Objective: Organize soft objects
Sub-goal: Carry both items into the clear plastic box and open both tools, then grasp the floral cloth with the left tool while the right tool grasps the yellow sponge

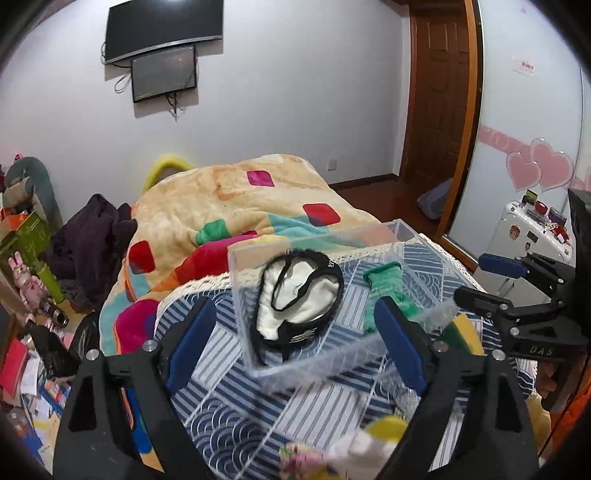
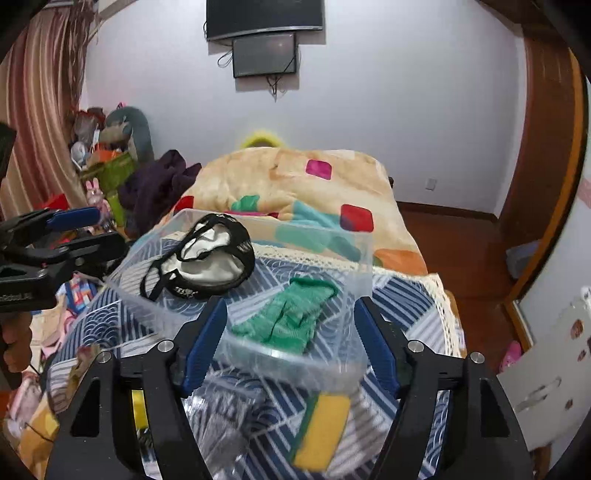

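A blue-and-white patterned cloth [image 1: 236,413] covers the tabletop beside a bed. On it sits a clear plastic box [image 2: 155,314] holding a black-and-white fabric piece [image 1: 299,295] and a green knitted item [image 2: 291,314], perhaps a sock. The left hand-held gripper [image 1: 295,349] and right hand-held gripper [image 2: 291,345] gape wide, gripping nothing.

Pale walls [image 2: 369,92] enclosed the bedroom, with a dark television [image 1: 164,29] and a smaller screen [image 1: 164,75] mounted below it. A wooden door [image 1: 437,99] stood at the right above dark wood floor [image 2: 454,243]. Striped curtains [image 2: 44,110] hung on the left. Pink heart decals [image 1: 541,171] marked a sliding panel.
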Motion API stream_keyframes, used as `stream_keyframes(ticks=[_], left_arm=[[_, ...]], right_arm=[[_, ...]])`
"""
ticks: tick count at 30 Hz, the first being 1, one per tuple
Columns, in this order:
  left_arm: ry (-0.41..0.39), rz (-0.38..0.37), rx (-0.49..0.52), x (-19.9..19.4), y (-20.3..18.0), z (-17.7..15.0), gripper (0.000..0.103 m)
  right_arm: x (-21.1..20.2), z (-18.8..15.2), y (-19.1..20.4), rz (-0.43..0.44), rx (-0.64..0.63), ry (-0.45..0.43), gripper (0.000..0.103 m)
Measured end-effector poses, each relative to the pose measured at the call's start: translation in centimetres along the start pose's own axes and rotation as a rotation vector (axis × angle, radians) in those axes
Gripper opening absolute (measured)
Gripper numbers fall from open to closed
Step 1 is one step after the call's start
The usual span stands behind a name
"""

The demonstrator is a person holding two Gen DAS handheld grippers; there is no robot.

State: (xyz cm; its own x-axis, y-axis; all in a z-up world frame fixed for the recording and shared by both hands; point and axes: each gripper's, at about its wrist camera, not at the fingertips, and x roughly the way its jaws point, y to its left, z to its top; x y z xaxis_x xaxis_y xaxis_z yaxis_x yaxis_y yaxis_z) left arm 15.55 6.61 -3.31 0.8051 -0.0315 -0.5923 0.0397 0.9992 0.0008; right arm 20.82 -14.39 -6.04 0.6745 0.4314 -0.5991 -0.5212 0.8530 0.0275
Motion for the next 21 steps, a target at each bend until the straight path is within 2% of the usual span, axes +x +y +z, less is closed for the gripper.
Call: stream_keyframes(ticks=[8,15,21], left_arm=[[0.049,0.025,0.011,-1.6,0.7,-4.3,0.089],[0.135,0.025,-0.048,-1.2,1.9,-7.7,0.089],[0.194,0.035,-0.033,-0.9,2.1,-9.9,0.089]], right_arm=[[-1.1,-2.7,-0.6,-0.031,0.012,0.021,0.069],[-1.2,-4.7,-1.3,-0.044,0.031,0.060,0.070],[-0.5,-5.8,-1.8,-0.067,0.033,0.095,0.070]])
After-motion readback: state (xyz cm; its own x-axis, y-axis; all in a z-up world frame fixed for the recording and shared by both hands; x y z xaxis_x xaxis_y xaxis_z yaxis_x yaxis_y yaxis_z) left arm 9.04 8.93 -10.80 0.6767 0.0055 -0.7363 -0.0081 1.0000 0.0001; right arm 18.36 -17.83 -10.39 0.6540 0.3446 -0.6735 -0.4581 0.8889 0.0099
